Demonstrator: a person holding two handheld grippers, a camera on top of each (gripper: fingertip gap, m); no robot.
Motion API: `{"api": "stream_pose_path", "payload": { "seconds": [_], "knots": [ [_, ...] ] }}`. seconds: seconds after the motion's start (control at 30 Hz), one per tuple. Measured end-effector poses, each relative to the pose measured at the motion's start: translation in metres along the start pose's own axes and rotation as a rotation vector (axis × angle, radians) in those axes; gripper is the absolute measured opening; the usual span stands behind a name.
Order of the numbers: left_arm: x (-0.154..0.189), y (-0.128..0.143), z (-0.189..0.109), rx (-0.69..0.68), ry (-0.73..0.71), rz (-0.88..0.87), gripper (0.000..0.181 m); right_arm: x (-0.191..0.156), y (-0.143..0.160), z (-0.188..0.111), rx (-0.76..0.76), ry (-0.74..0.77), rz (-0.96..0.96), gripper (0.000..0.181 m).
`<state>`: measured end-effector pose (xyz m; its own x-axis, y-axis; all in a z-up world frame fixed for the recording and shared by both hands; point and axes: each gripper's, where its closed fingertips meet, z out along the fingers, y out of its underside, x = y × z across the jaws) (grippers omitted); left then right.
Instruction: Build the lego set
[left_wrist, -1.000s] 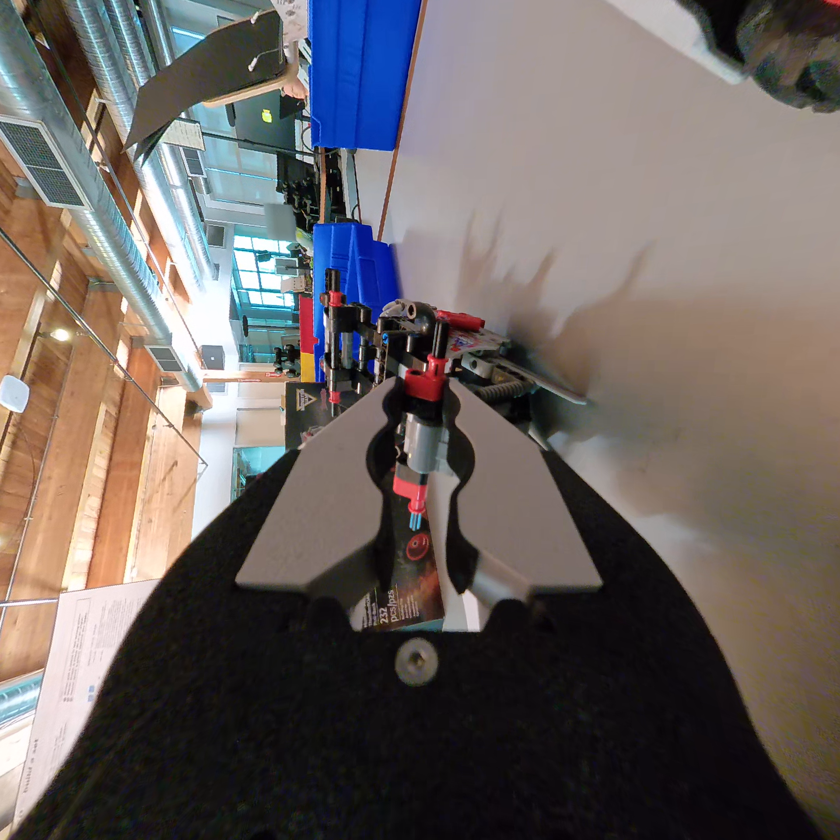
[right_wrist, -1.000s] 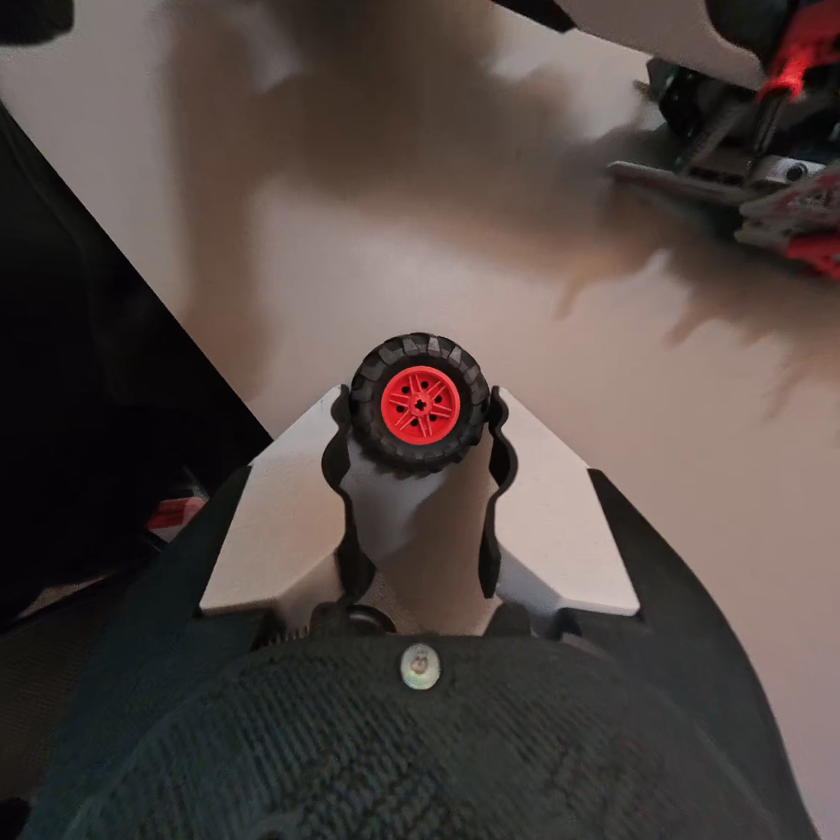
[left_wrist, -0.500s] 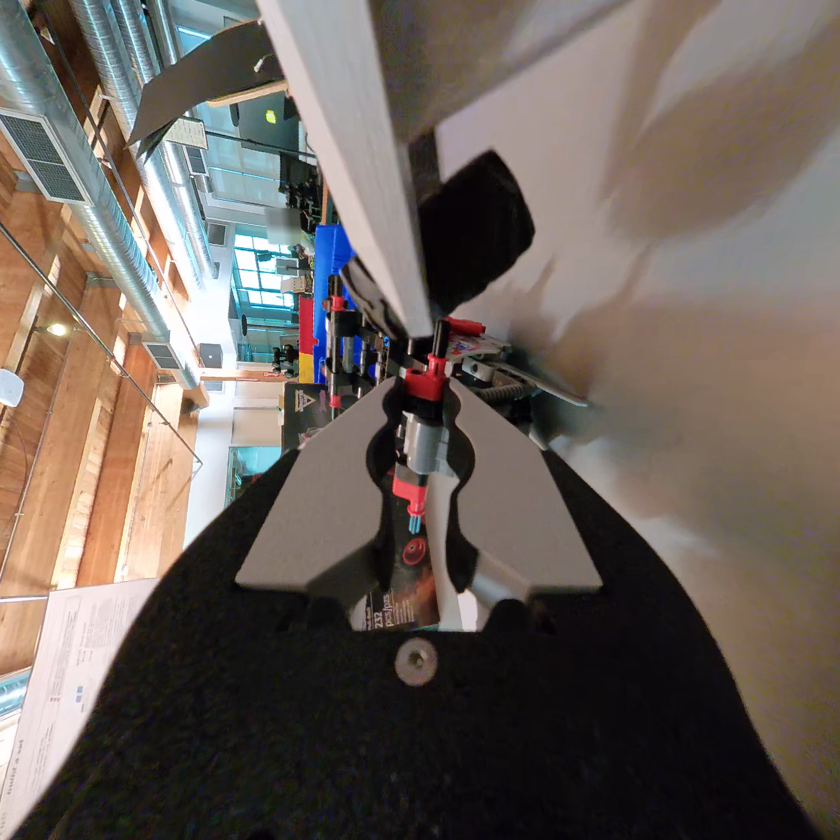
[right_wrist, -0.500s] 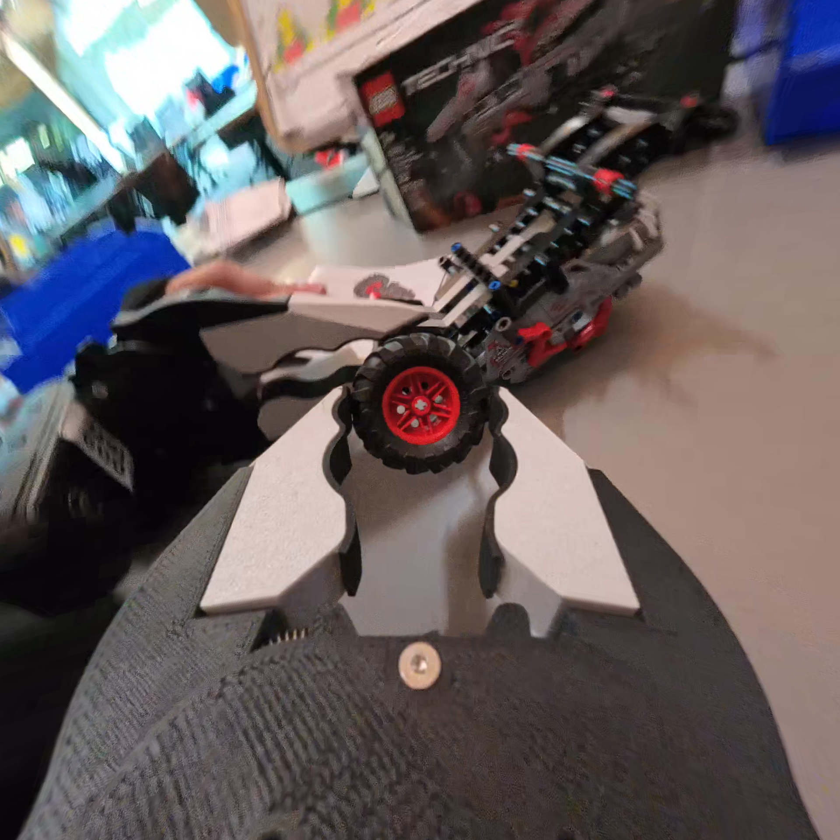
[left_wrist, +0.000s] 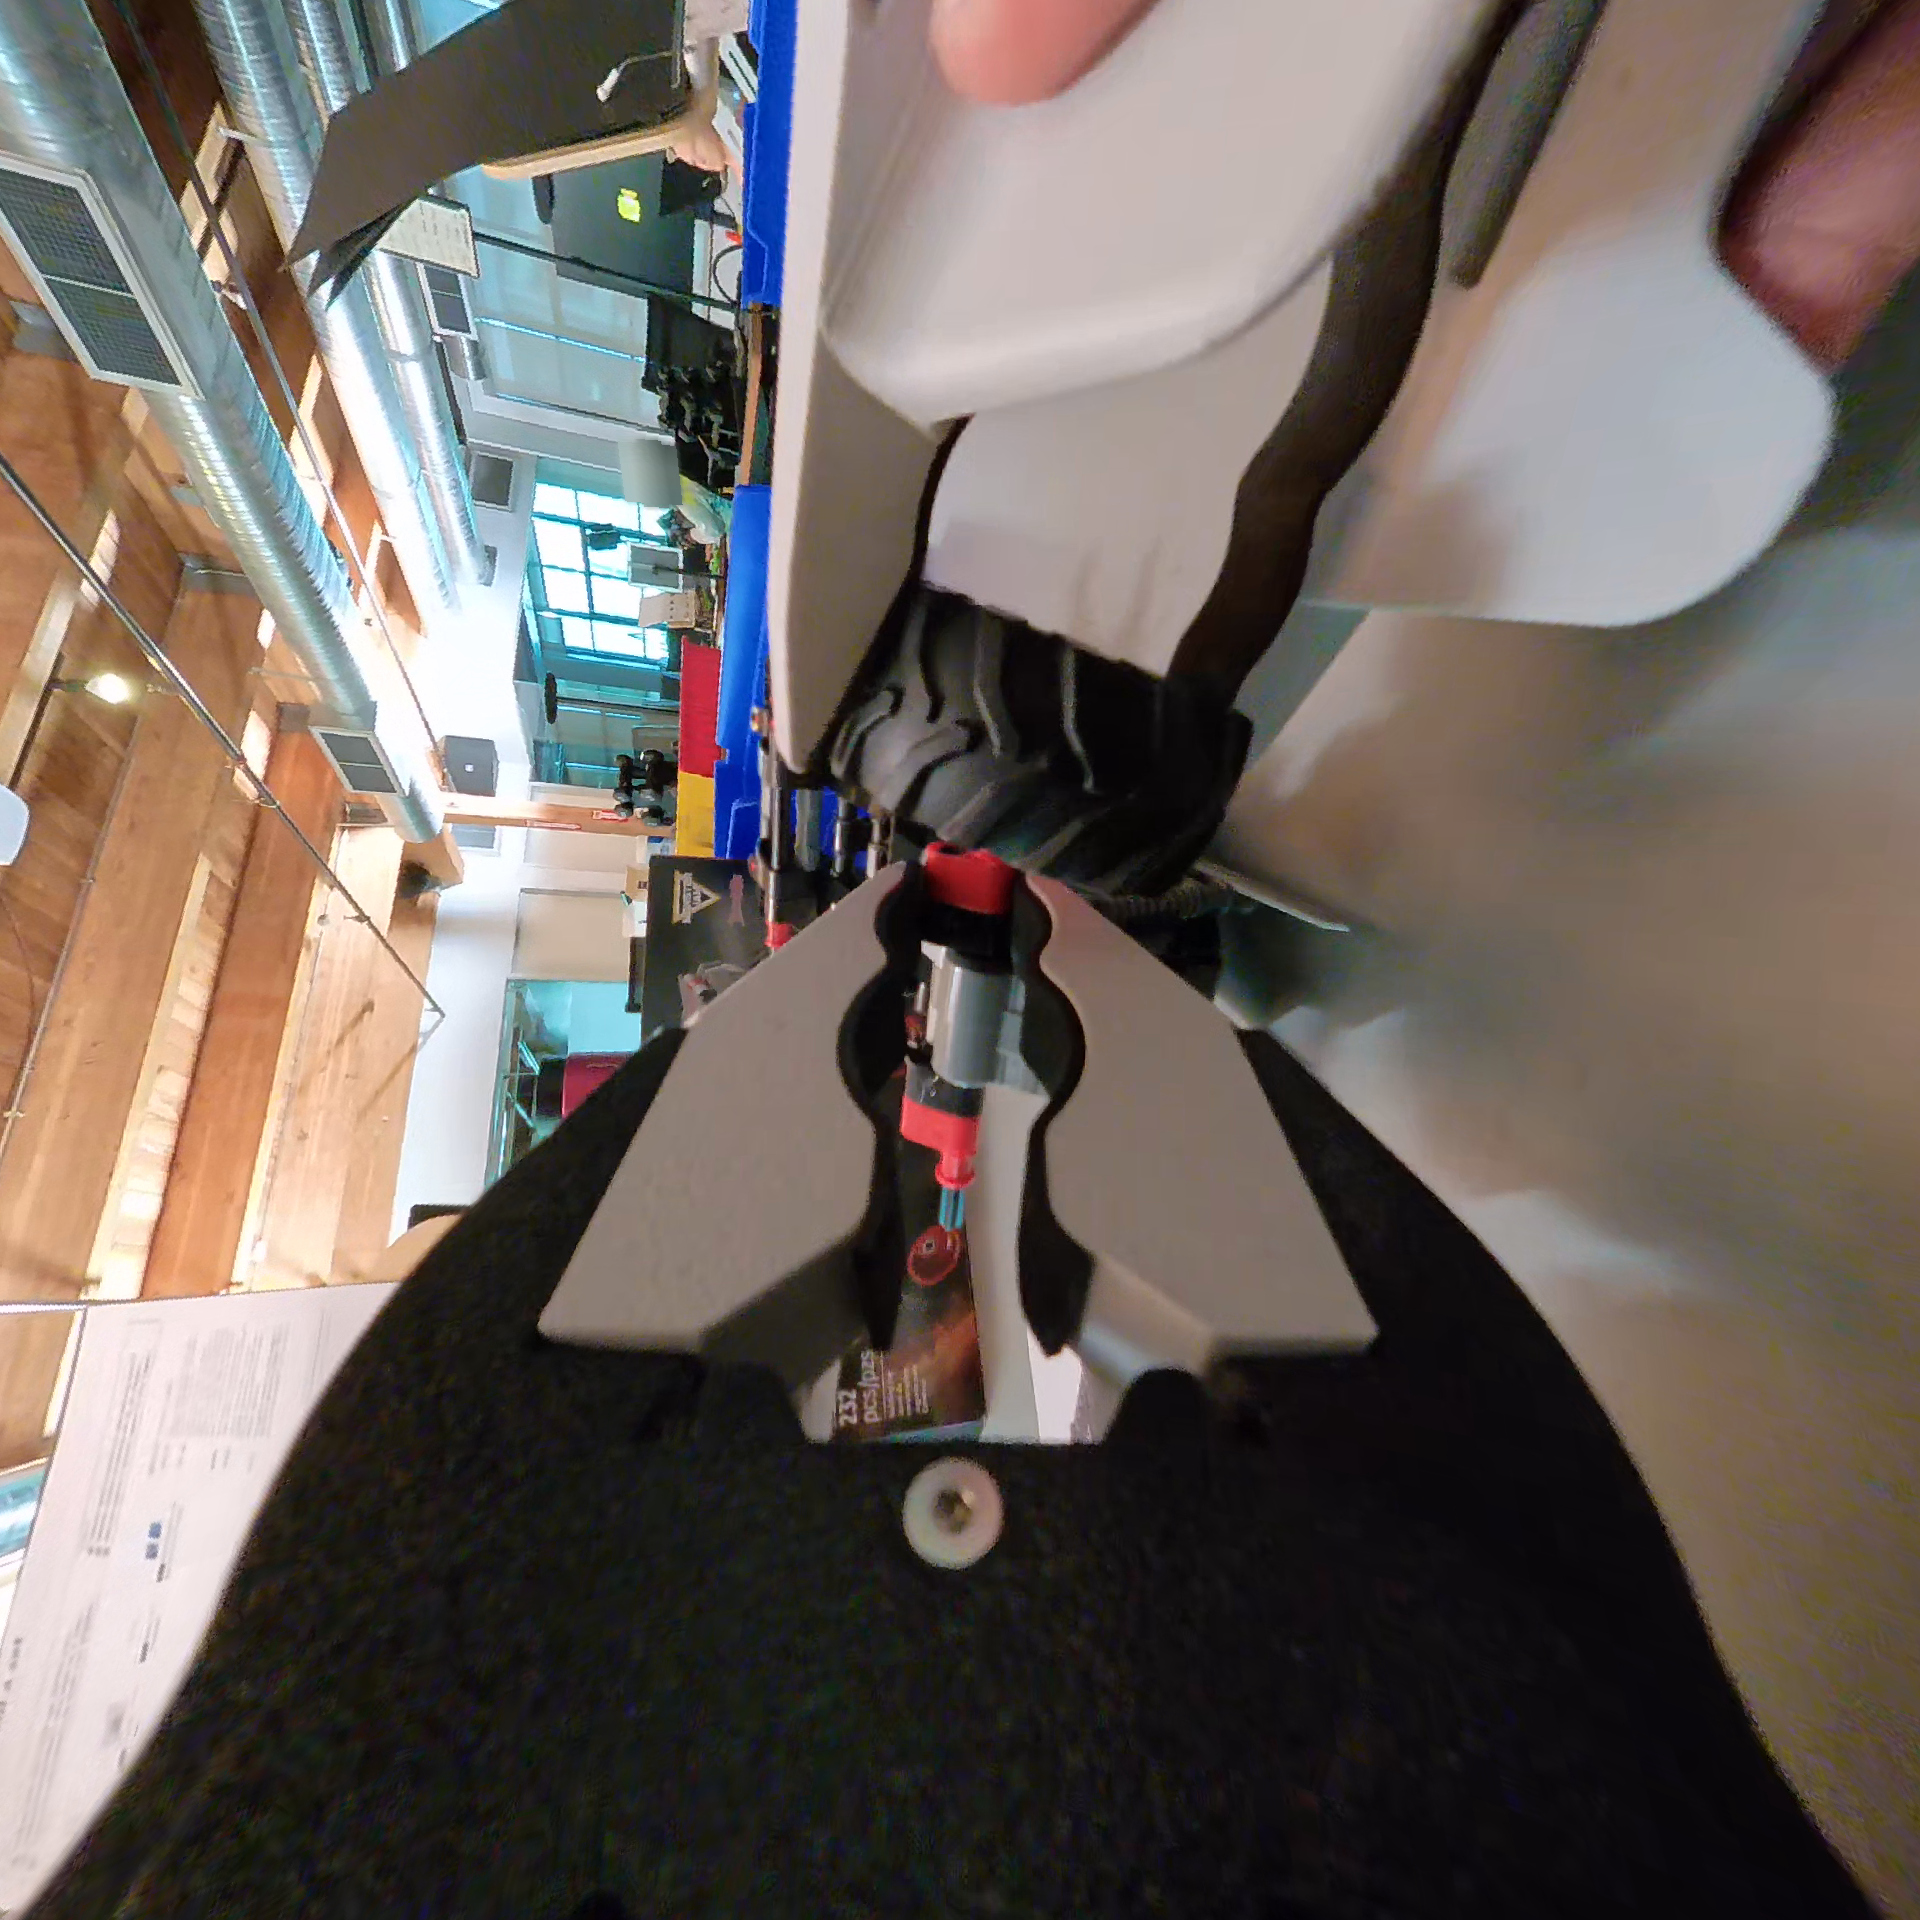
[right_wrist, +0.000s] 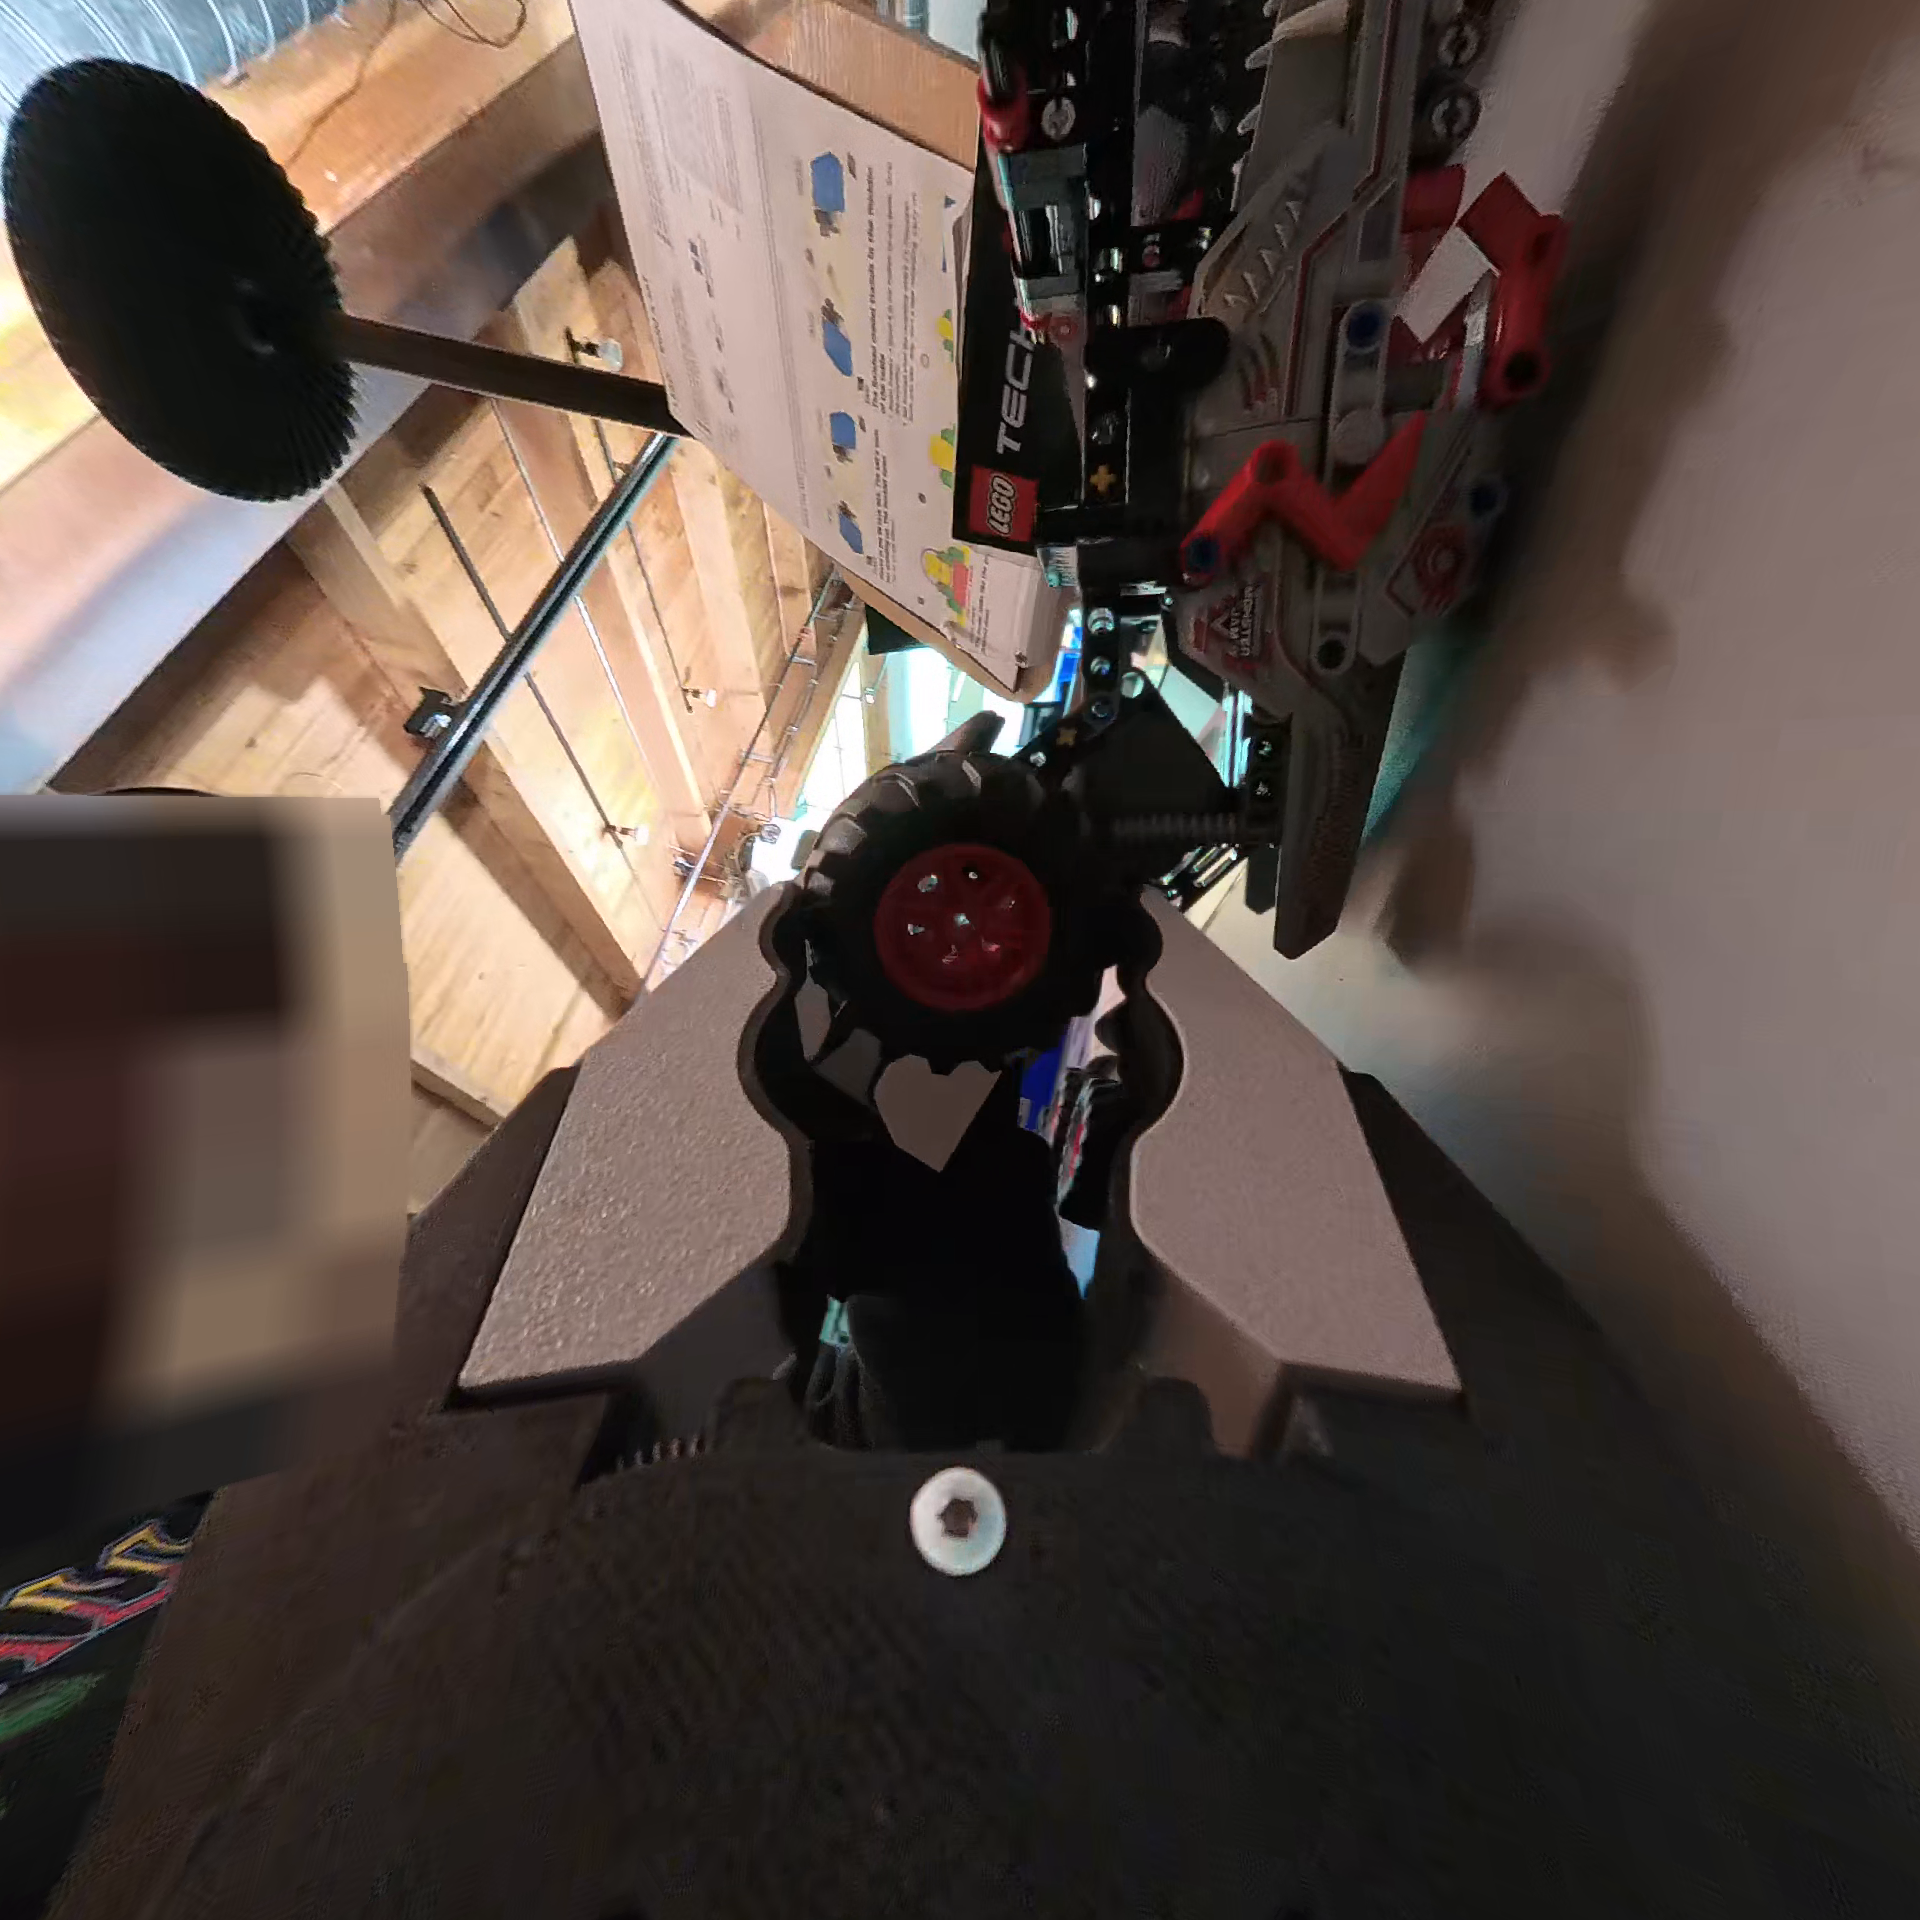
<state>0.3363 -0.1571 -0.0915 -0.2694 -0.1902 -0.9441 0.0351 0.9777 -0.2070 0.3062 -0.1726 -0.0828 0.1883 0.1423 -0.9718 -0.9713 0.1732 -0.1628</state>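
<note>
Two grey fingers of the left gripper (left_wrist: 964, 914) are clenched on a grey and red axle assembly (left_wrist: 971, 1013) that sticks out of the partly built grey, black and red lego vehicle (left_wrist: 1226, 914), seen side-on in the left wrist view with the pale tabletop (left_wrist: 1610, 1143) running up the right of the picture. Directly ahead of those fingertips sits the black knobbly rubber tyre (left_wrist: 1029, 758), gripped between the light grey fingers of the right gripper (left_wrist: 1023, 727), which reaches in from the top; the tyre's tread is touching or just beside the red end of the axle, and which of the two I cannot tell. Bare fingertips of a person's hand (left_wrist: 1039, 47) press on that gripper's body at the top edge. Behind the model stand a dark printed box (left_wrist: 707, 935) and stacked blue plastic bins (left_wrist: 753, 582). From the right wrist view, the right gripper (right_wrist: 961, 935) is grasping the tyre with its red spoked hub (right_wrist: 961, 927) facing the camera, held at the very tips of the fingers. Just past it lies the lego vehicle (right_wrist: 1330, 436), tipped against the tabletop (right_wrist: 1714, 727), with a coiled spring and black beams close beside the wheel. A black lego box (right_wrist: 1013, 416) and a white printed instruction sheet (right_wrist: 790, 312) stand behind the model.
</note>
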Motion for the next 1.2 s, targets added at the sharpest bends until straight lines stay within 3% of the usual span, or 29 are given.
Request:
{"api": "stream_pose_path", "payload": {
  "seconds": [0.03, 0.23, 0.6, 1.2],
  "knots": [
    [0.0, 0.0, 0.0, -0.002, -0.001, -0.004, 0.014, 0.0, -0.001, 0.0, 0.005, -0.013, 0.009, 0.059],
    [0.0, 0.0, 0.0, -0.001, -0.008, -0.006, 0.013, -0.003, -0.004, 0.0, -0.017, -0.023, -0.083, 0.059],
    [-0.003, 0.003, 0.001, -0.007, -0.007, -0.046, 0.013, -0.007, -0.011, -0.003, -0.002, -0.088, -0.023, 0.06],
    [-0.003, -0.001, 0.005, -0.026, 0.001, -0.033, 0.013, 0.003, -0.017, 0.002, -0.027, -0.008, -0.112, 0.059]
  ]
}}
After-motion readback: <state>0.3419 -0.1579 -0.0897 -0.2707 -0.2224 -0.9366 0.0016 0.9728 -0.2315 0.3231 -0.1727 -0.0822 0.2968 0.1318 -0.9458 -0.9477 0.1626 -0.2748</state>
